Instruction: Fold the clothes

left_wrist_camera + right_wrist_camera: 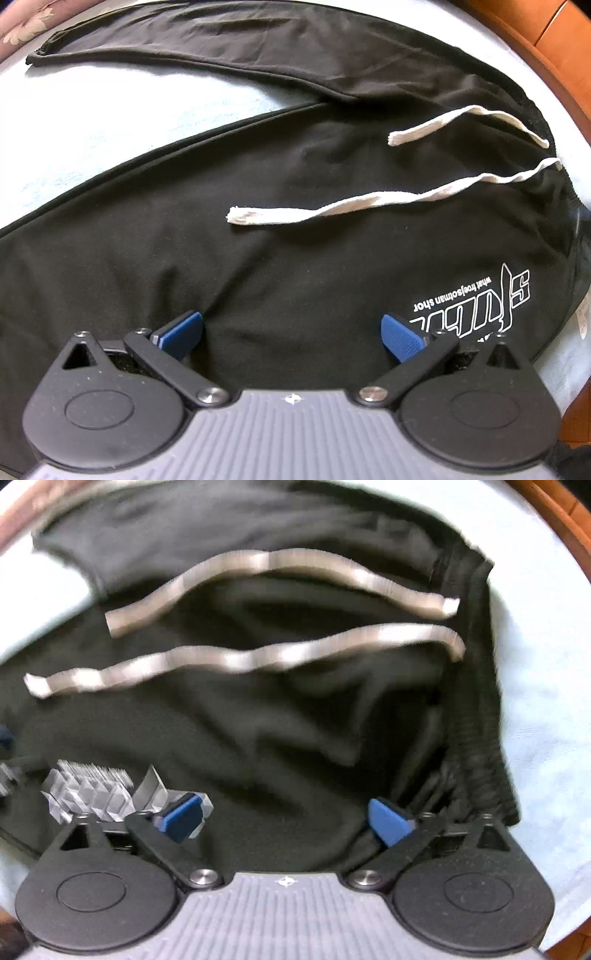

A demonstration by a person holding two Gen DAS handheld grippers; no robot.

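Note:
Black sweatpants [258, 240] lie spread on a pale blue sheet [92, 122], one leg [184, 48] stretching to the far left. Two white drawstrings [332, 210] rest on the fabric near the waistband [554, 155]. A white printed logo [476, 299] shows close to my left gripper [291, 336], which hovers open over the cloth with nothing between its blue pads [184, 332]. In the right wrist view the picture is blurred; my right gripper [284, 818] stands wide open above the sweatpants [258, 720], its right pad beside the ribbed waistband [476, 720]. The drawstrings [240, 661] lie beyond it.
A wooden bed frame [546, 40] curves along the right edge past the sheet. A floral pillow or cover [26, 22] shows at the top left corner. Bare sheet [546, 701] lies right of the waistband.

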